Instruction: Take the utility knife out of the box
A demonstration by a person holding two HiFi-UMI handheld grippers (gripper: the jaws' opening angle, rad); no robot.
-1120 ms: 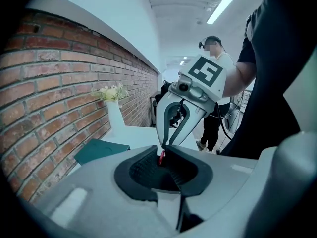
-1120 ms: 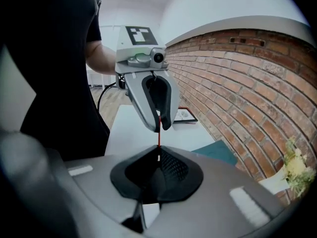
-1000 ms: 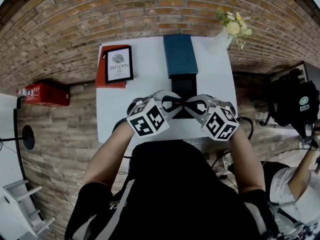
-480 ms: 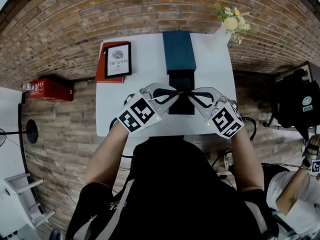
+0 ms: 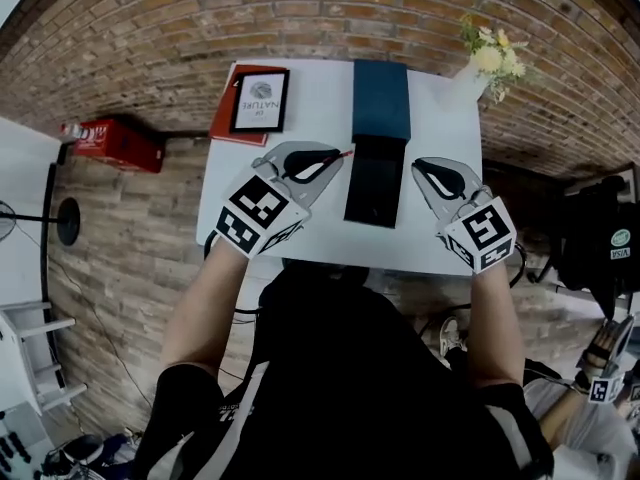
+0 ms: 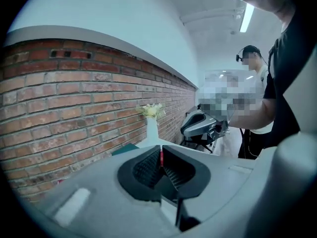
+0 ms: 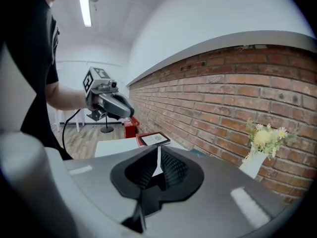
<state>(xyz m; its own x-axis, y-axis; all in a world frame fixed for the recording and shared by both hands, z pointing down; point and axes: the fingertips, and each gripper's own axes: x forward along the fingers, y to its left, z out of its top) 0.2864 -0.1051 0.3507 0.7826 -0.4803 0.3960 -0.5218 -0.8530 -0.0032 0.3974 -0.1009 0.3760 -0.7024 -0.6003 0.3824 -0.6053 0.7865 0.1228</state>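
Nearly done: left gripper (image 5: pixel 330 156) fingers (image 6: pixel 146 166), just closing, are gripping the knife (image 6: pixel 160 156) outside the box (image 5: pixel 375 188); right gripper (image 5: pixel 420 166) is hovering shut, empty.

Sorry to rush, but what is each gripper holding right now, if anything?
Left gripper: jaws have just been closing, now shut on the knife.
Right gripper: shut, holding nothing.

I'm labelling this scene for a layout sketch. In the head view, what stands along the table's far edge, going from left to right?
framed picture → teal box → vase of flowers
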